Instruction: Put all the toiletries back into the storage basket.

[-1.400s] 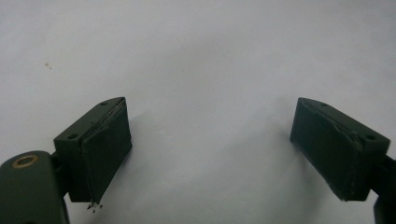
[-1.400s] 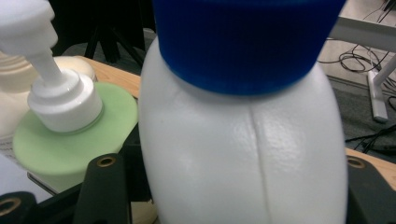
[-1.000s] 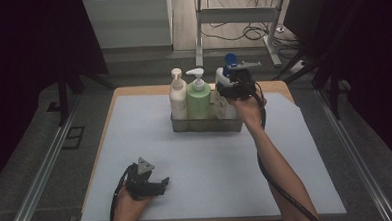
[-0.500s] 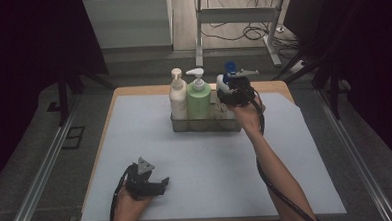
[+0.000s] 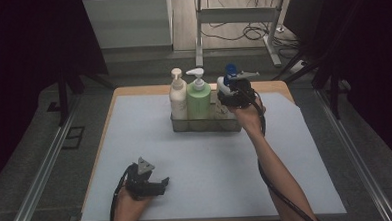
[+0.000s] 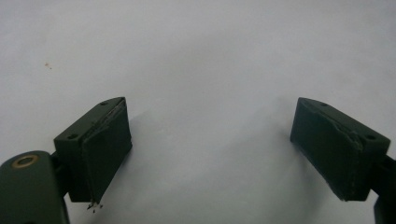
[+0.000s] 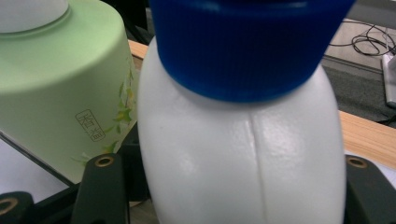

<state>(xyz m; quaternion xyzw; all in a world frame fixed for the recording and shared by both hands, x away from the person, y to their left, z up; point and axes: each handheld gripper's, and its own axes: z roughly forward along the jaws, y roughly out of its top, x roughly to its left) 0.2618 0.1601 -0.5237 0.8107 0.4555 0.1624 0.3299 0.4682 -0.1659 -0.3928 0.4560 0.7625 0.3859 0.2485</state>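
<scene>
Right tongs [image 7: 233, 186] clamped on white blue-capped bottle [image 7: 243, 140] in the caddy [image 5: 204, 124], lowering or lifting step; next needs steady vertical move; left tongs [image 6: 210, 154] apart, idle on surface [image 5: 211, 165].

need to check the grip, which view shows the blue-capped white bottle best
The right gripper view: the white bottle with its blue cap sits close up between the jaws. The high view shows it small, behind the right gripper.

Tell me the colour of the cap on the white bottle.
Blue: the cap on the white bottle shows best in the right gripper view.
</scene>
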